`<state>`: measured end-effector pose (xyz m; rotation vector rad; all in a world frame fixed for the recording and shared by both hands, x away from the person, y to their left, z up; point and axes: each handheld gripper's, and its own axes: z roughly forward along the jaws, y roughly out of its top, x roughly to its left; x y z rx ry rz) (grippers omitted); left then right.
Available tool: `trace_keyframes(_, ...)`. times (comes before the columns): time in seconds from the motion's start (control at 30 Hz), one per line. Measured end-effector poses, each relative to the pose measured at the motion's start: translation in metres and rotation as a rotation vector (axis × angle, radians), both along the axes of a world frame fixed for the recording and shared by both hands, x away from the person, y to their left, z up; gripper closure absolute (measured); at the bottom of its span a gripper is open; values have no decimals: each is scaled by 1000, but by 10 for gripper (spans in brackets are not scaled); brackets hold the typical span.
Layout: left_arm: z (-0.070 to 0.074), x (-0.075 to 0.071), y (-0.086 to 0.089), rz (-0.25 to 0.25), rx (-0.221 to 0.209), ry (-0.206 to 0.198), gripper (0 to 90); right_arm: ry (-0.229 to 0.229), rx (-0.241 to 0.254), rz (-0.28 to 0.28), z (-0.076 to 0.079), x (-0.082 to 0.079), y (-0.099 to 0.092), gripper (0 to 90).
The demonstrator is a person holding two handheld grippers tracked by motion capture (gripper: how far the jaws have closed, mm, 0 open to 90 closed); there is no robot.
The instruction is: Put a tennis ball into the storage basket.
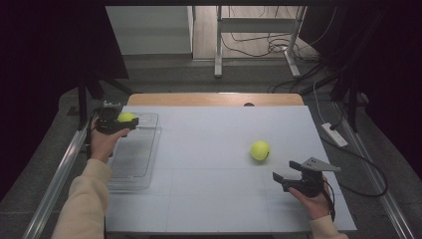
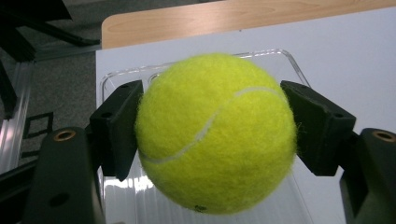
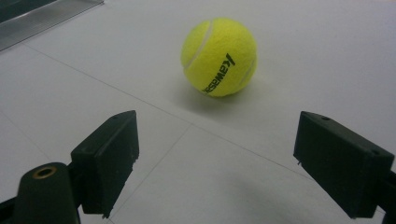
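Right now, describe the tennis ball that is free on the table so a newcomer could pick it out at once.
Start at the white table top and look to its right half, ahead of the open right gripper. There a yellow tennis ball lies alone on the bare surface, with black lettering on it. The other ball is clamped in the left gripper over the clear tray at the left edge.

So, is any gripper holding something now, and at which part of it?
The left gripper clamps a tennis ball by its two opposite sides, above the clear tray. The right gripper is open and holds nothing.
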<state>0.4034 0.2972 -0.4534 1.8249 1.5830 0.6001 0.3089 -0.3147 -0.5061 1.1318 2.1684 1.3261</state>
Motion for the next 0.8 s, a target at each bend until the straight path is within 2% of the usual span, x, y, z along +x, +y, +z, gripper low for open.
trace_keyframes(0.37, -9, 6, 2, 1, 11, 37, 267, 2, 1, 0, -1, 0, 0, 144)
trace_keyframes(0.67, -18, 14, 3, -2, 24, 86, 267, 4, 1, -1, -1, 0, 0, 144)
trace_keyframes(0.8, -20, 15, 2, 2, 22, 92, 266, 6, 2, -1, -1, 1, 0, 144)
